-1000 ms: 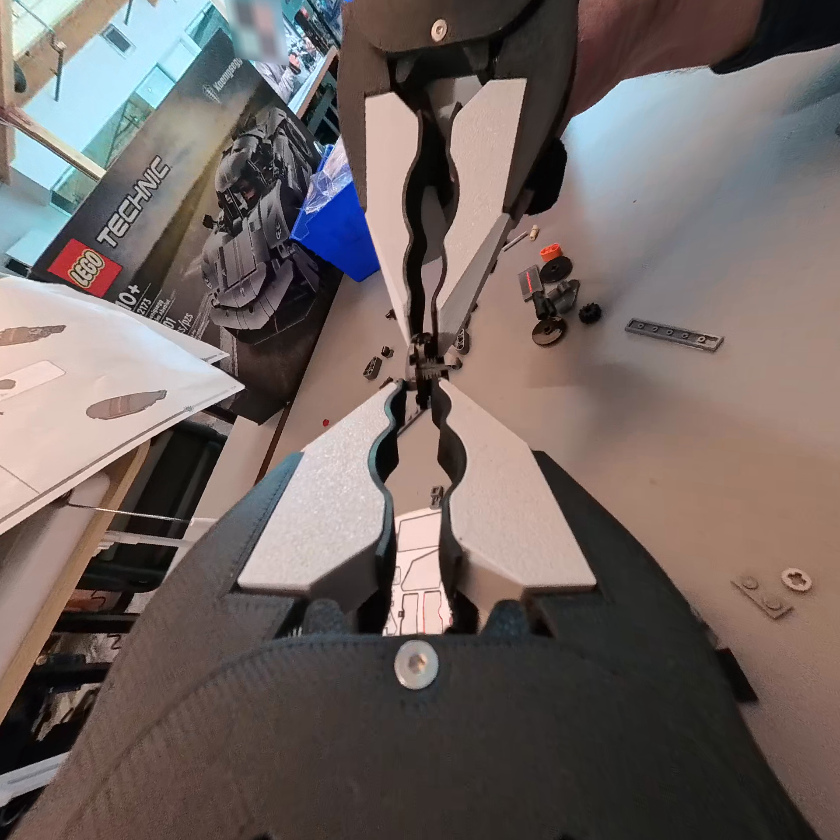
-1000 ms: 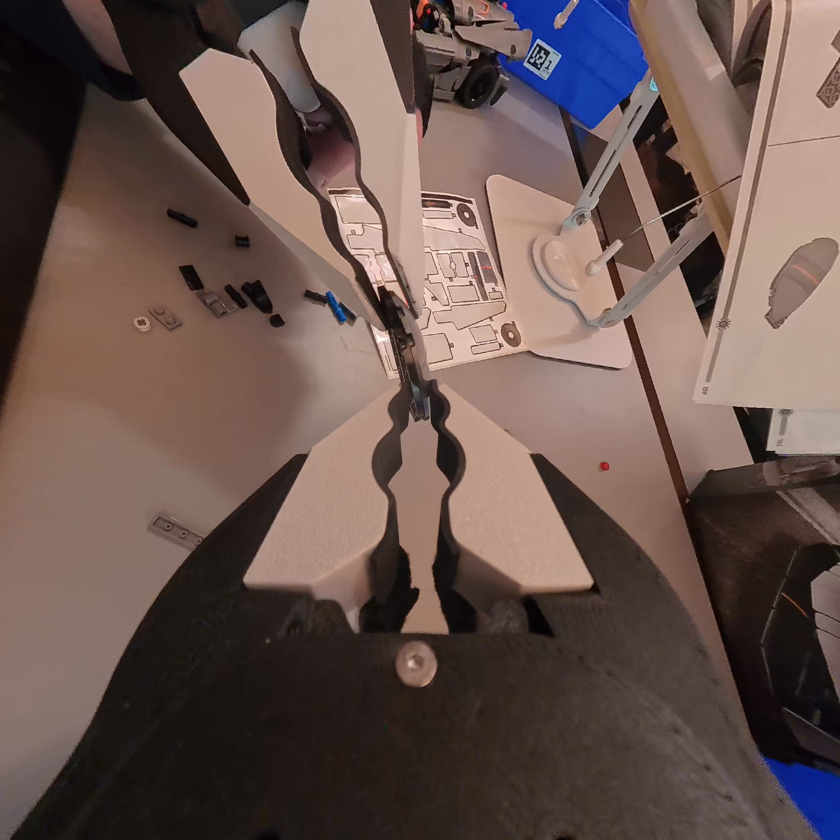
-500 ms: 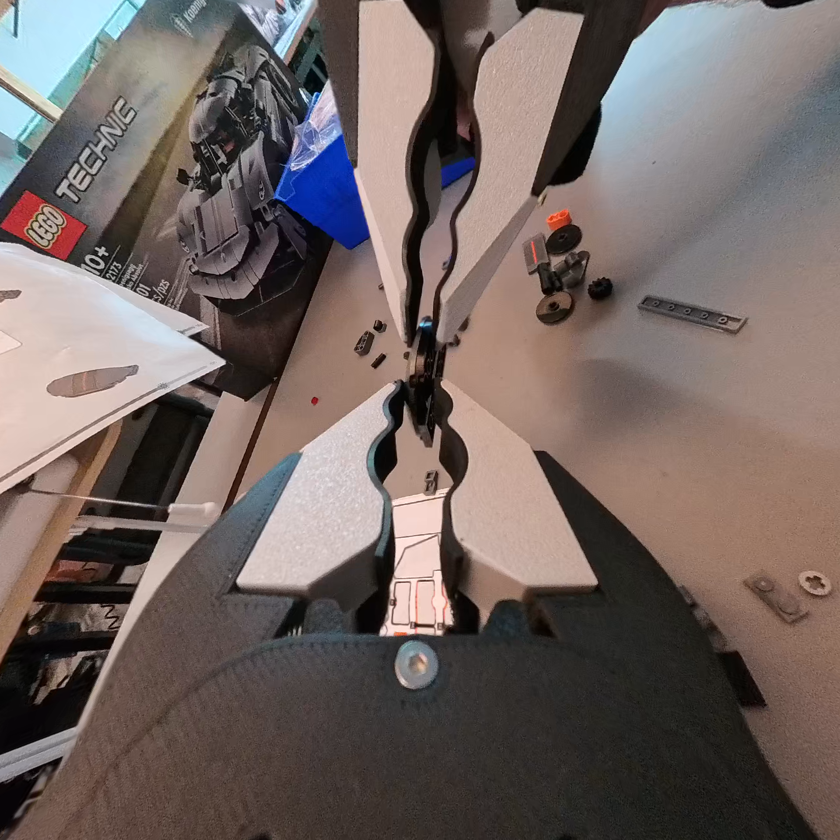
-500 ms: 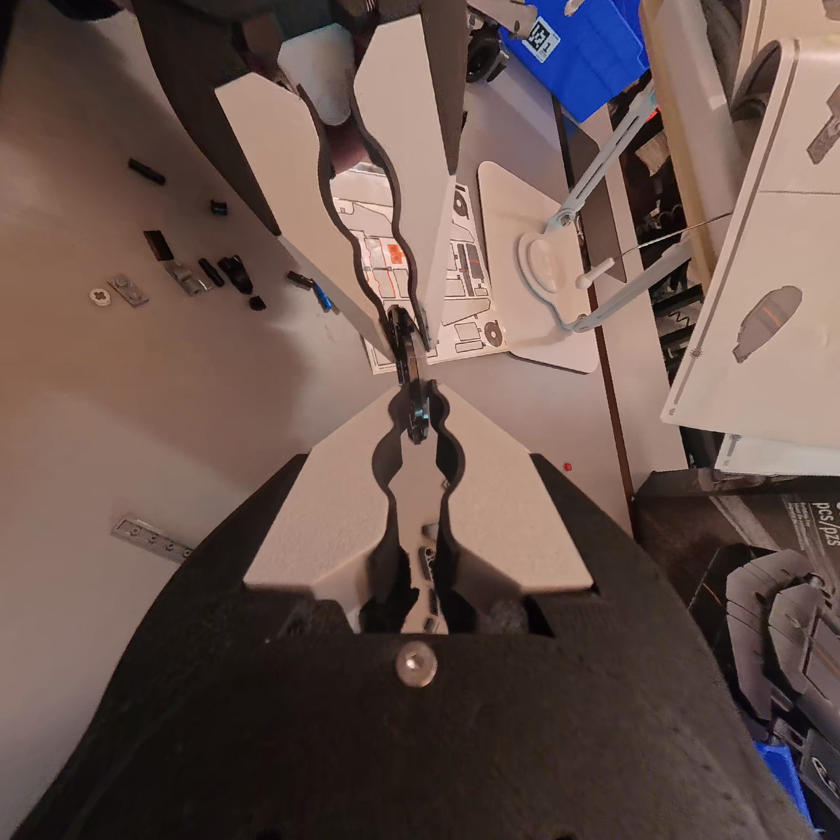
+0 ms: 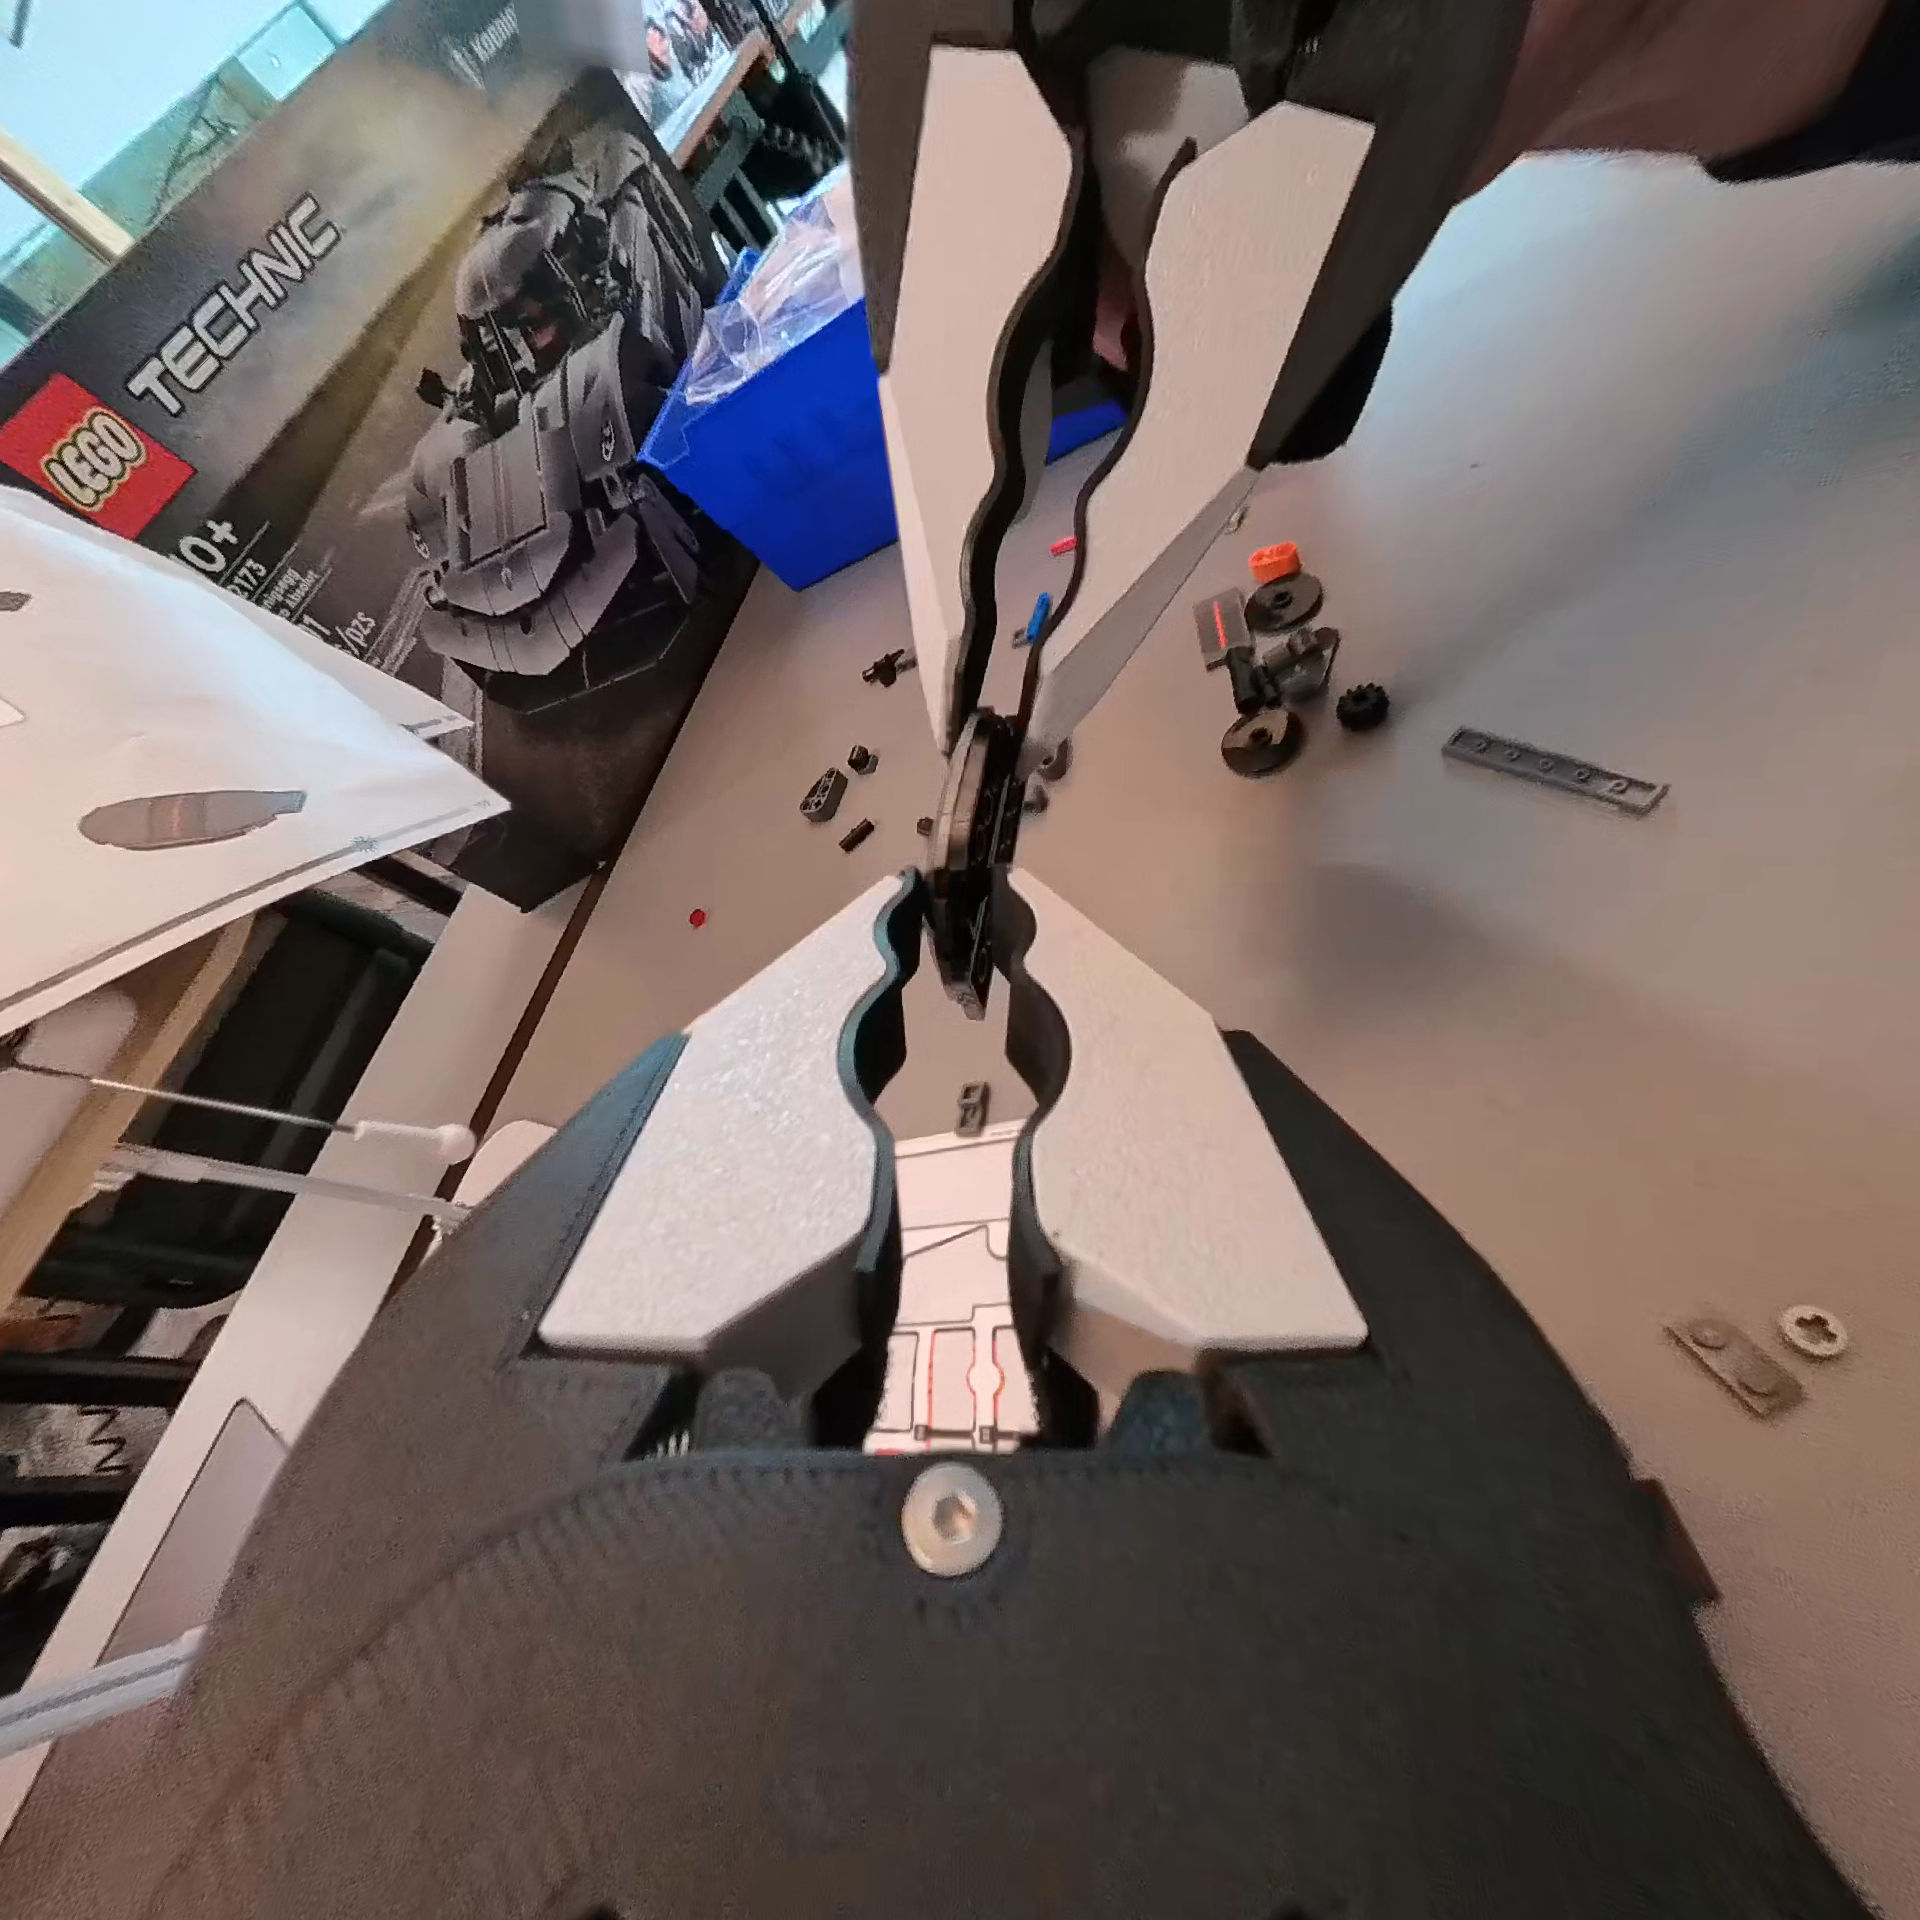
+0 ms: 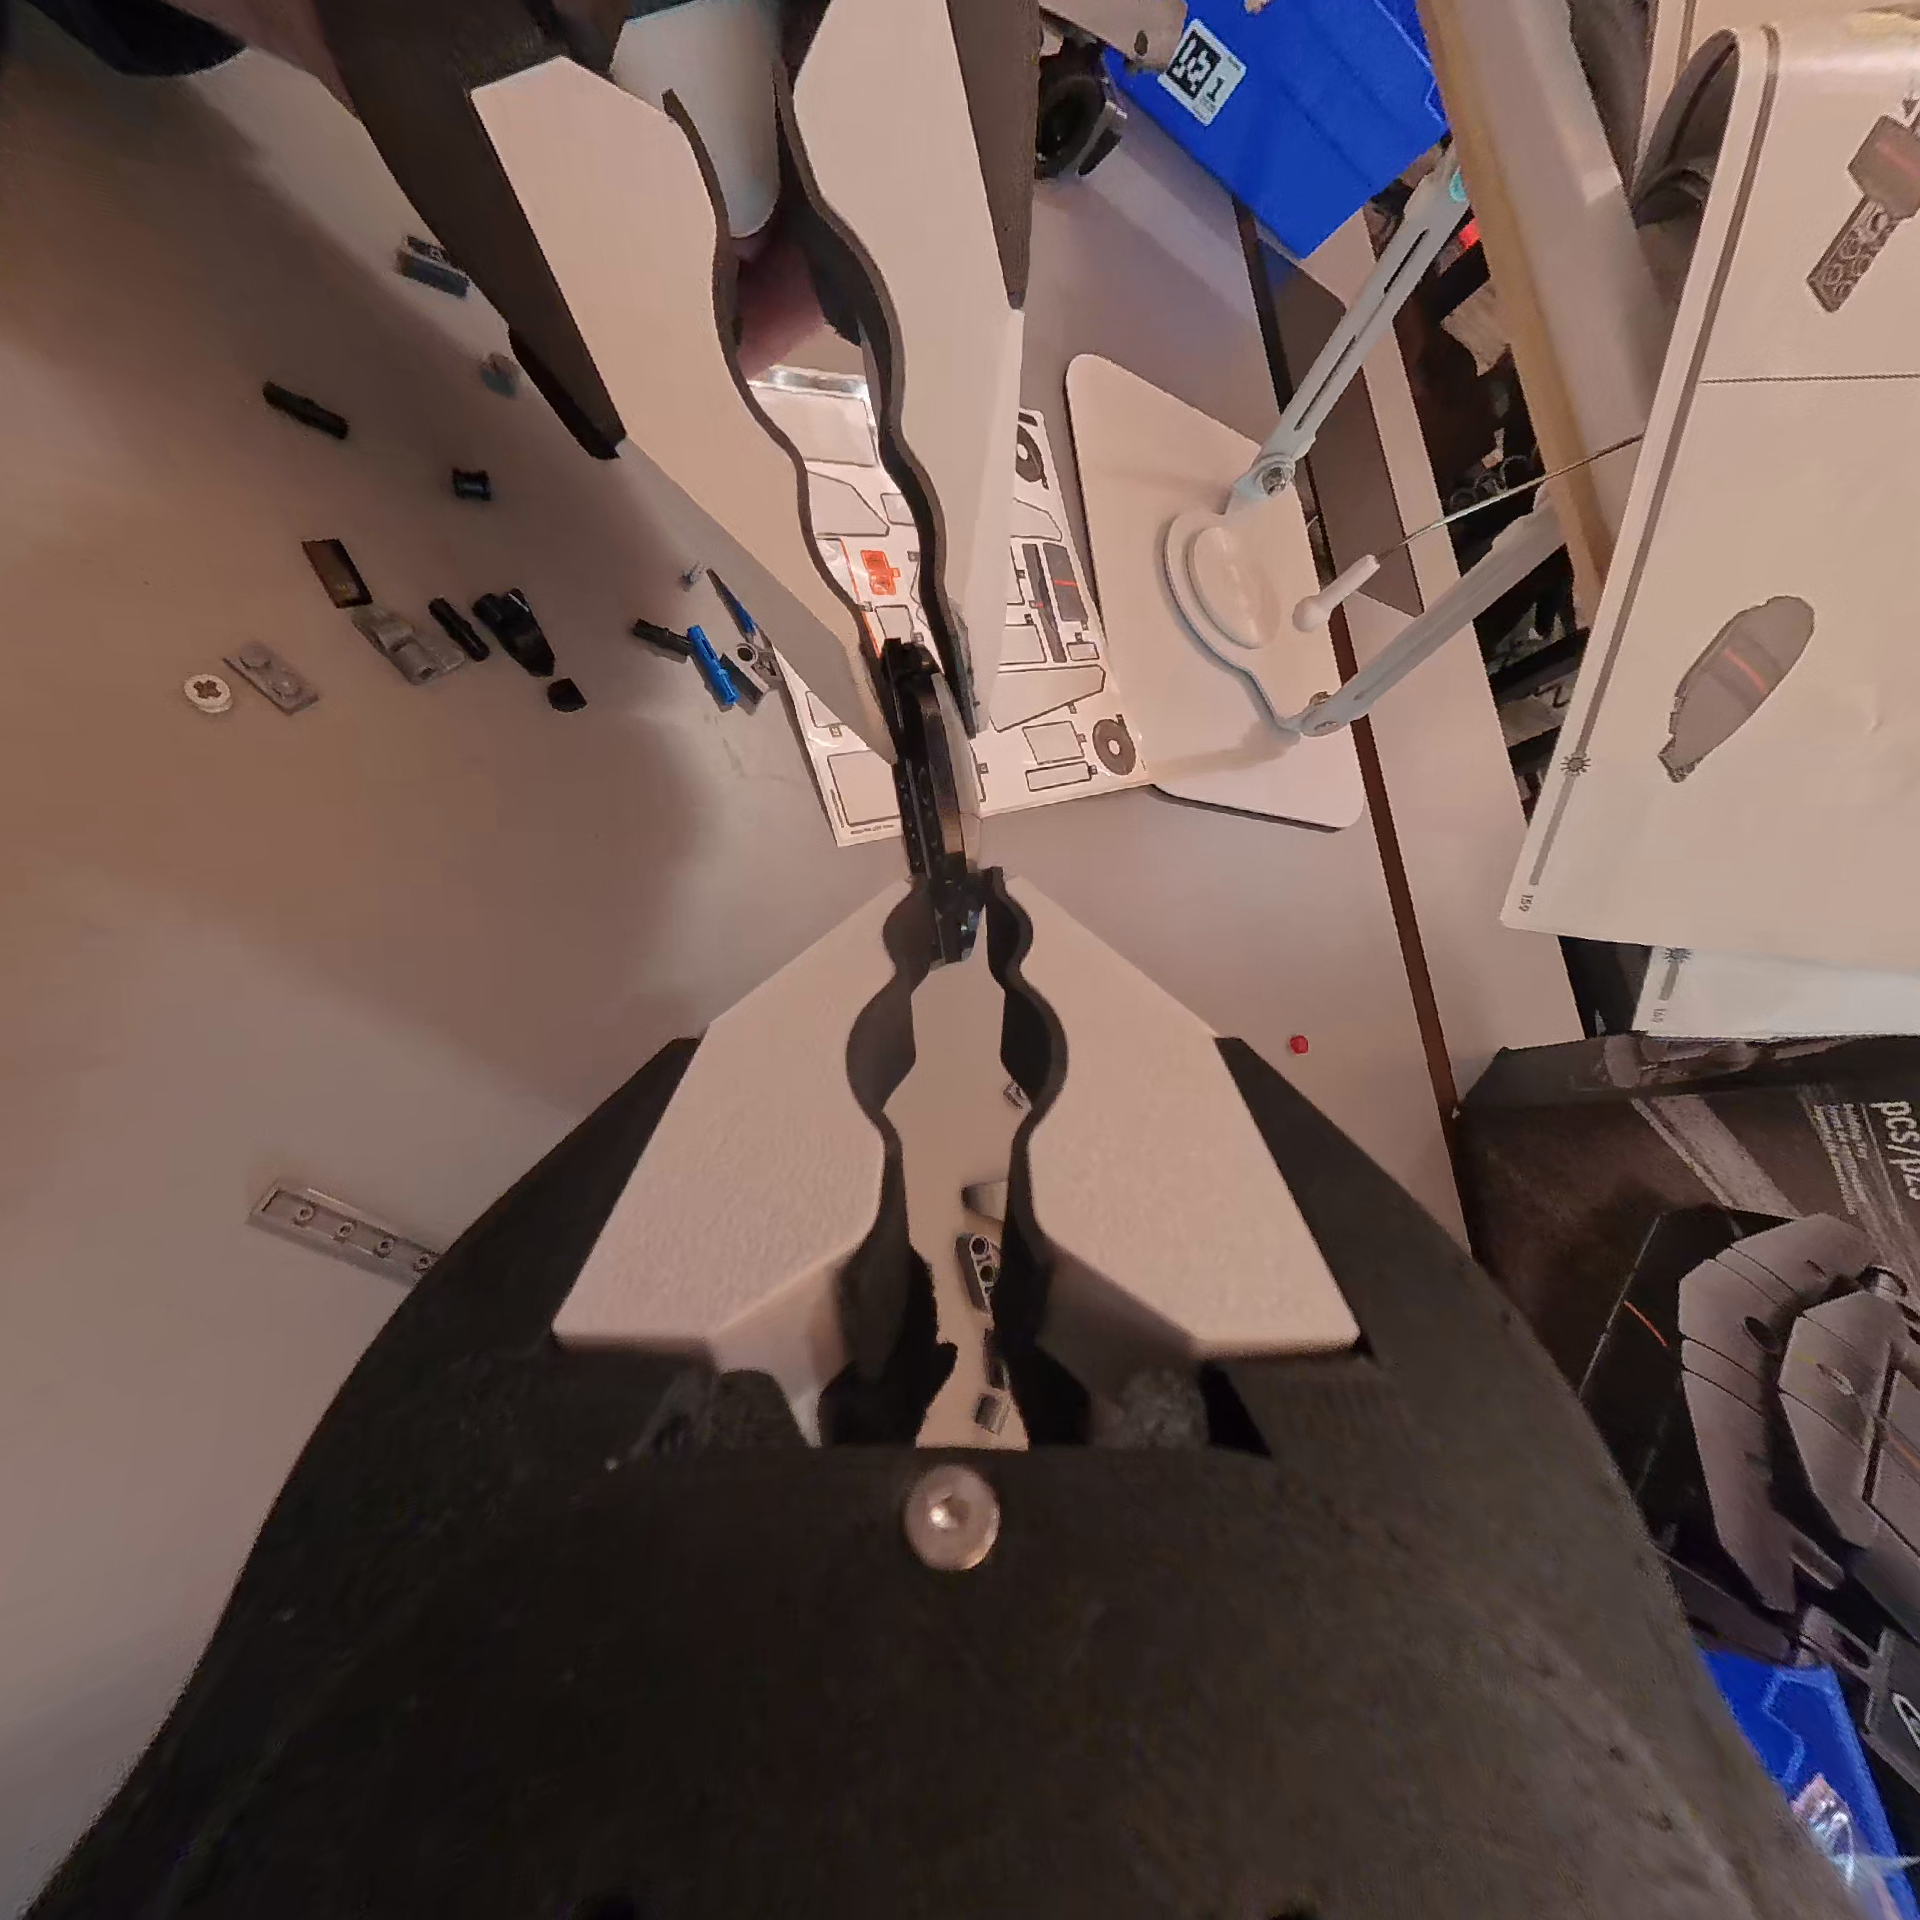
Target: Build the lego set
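The left hand-held gripper pinches the near end of a small black lego assembly, held above the grey counter. At twelve o'clock the right hand-held gripper pinches its far end, tip to tip. Loose black pieces lie at two o'clock, the lego box at ten.
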A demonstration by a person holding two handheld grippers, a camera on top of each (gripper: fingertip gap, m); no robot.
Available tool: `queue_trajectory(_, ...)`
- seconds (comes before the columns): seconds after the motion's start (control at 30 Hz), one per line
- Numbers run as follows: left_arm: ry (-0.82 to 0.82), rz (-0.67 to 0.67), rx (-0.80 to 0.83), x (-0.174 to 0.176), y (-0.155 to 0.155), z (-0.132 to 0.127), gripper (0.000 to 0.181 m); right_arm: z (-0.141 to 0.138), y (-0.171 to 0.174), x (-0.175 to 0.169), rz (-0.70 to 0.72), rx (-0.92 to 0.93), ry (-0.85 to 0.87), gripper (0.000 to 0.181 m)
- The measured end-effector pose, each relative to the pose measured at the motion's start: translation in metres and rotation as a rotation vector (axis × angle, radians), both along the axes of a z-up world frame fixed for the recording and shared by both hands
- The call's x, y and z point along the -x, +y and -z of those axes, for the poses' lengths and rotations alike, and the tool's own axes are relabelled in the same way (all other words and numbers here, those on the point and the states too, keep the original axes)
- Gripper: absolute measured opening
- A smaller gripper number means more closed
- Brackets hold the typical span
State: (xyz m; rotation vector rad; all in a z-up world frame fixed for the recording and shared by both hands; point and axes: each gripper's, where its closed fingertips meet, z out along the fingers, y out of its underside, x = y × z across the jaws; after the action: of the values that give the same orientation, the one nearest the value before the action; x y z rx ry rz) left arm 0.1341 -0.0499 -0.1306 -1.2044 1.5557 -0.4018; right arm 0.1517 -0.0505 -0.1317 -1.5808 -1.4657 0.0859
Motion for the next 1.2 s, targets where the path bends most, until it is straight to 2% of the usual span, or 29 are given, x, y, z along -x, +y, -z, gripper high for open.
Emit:
queue_trajectory(0.5,0.052,-0.023,0.023,0.0,0.005,0.013,0.01,-0.006,-0.006,0.006,-0.032,-0.012,0.022,0.008)
queue_trajectory(0.63,0.035,-0.021,-0.011,-0.003,0.002,0.006,0.015,-0.003,-0.005,0.005,-0.027,0.006,0.017,0.008)
queue_trajectory(0.73,0.05,-0.013,-0.034,-0.003,0.0,0.007,0.008,-0.001,-0.005,0.006,-0.031,0.013,0.017,0.008)
queue_trajectory(1.0,0.07,-0.003,-0.094,-0.005,-0.005,0.006,0.007,-0.003,-0.009,0.013,-0.068,0.025,0.056,0.013)
queue_trajectory(1.2,0.093,0.01,-0.118,-0.006,-0.01,0.008,0.007,0.001,-0.01,0.015,-0.079,0.02,0.03,0.008)
